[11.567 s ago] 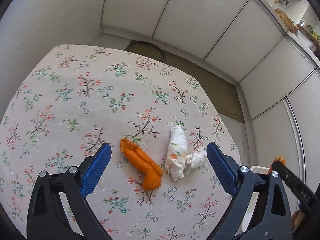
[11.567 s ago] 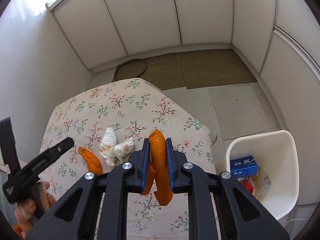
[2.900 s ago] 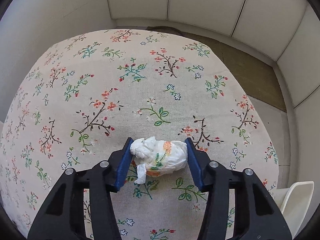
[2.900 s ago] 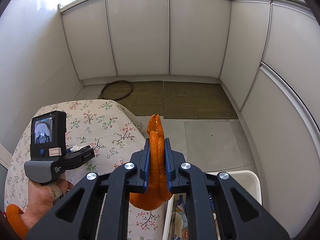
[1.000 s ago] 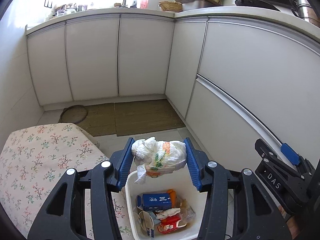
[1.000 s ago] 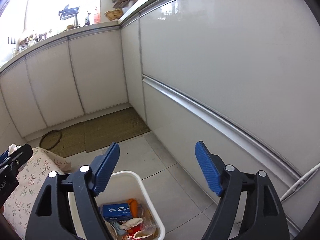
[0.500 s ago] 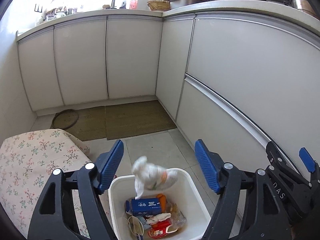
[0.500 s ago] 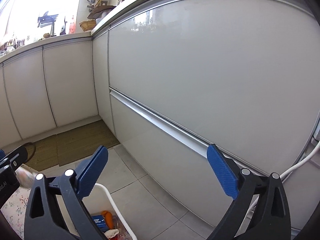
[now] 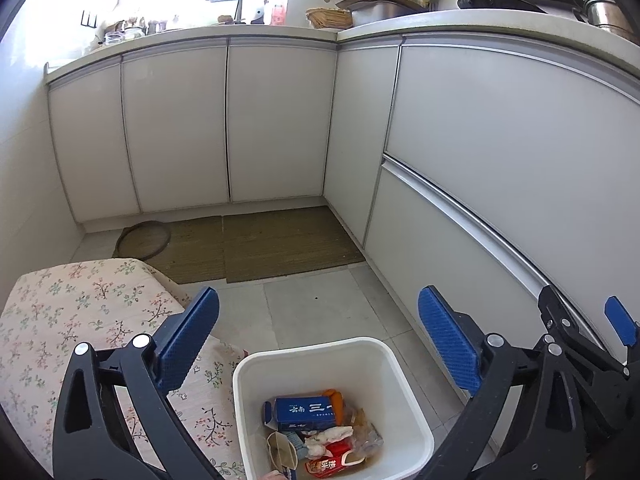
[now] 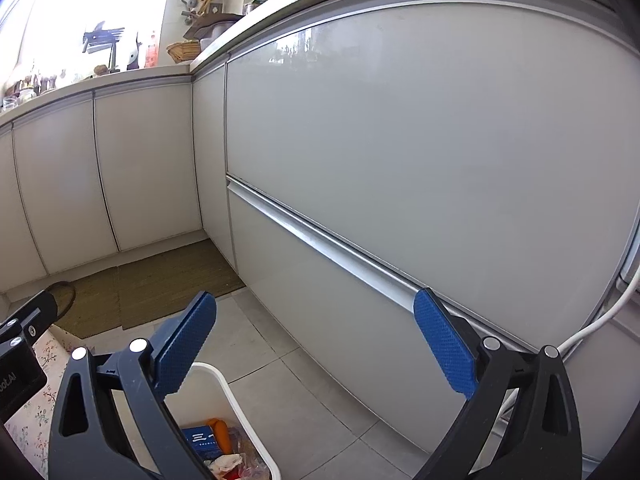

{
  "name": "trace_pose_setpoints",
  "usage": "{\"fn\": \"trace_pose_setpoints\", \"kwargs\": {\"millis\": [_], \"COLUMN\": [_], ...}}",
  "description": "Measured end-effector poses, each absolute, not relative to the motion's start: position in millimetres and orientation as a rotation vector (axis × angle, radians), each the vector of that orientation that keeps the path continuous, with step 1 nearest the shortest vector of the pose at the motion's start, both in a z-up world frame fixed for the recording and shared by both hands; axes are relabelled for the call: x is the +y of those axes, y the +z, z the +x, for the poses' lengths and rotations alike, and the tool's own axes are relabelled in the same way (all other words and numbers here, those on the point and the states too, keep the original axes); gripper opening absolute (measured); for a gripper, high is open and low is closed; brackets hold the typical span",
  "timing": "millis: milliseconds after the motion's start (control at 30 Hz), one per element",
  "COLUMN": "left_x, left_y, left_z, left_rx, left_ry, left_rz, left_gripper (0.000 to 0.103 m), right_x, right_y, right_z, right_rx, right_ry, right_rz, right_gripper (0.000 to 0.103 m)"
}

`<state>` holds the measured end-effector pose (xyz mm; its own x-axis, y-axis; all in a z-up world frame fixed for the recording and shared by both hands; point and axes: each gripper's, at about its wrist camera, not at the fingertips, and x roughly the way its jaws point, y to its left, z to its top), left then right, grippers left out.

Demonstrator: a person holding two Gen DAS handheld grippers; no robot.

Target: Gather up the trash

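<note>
A white trash bin (image 9: 400, 372) stands on the floor beside the table. In it lie a blue carton (image 9: 306, 409), an orange peel (image 9: 335, 400), a crumpled white tissue (image 9: 330, 436) and red wrappers. My left gripper (image 9: 318, 340) is open and empty above the bin. My right gripper (image 10: 316, 338) is open and empty, to the right of the bin and facing the cabinets. The bin also shows in the right wrist view (image 10: 224, 384), with the peel (image 10: 222, 432) inside.
The table with a floral cloth (image 9: 60, 312) is to the left of the bin. White kitchen cabinets (image 9: 276, 120) line the back and right. A brown mat (image 9: 280, 240) lies on the tiled floor. A white cable (image 10: 608, 308) hangs at the right.
The left gripper opened over the bin and the crumpled tissue fell in. The right gripper turned further away towards the cabinets.
</note>
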<state>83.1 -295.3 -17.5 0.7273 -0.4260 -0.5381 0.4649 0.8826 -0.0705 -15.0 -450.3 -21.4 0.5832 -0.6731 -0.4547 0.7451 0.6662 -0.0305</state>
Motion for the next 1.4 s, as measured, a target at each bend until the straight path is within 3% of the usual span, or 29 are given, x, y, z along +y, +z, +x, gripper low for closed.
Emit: {"fn": "trace_pose_setpoints", "kwargs": {"millis": [367, 1067, 1400], "left_x": [-255, -73, -34], "left_y": [-8, -19, -26], "left_z": [61, 7, -1], "left_rx": [0.487, 0.574, 0.579], "left_ry": [-0.395, -0.240, -0.176], "left_rz": [0.077, 0.047, -0.011], "left_gripper": [0.096, 0.096, 0.096], "right_x": [-424, -249, -203], "right_y": [-14, -20, -26], "right_z": [-23, -68, -71], "right_rx": [0.447, 0.420, 0.389], "right_ry": [-0.850, -0.535, -0.498], "right_rz": [0.170, 0.127, 0.030], "right_gripper": [0.096, 0.096, 0.096]}}
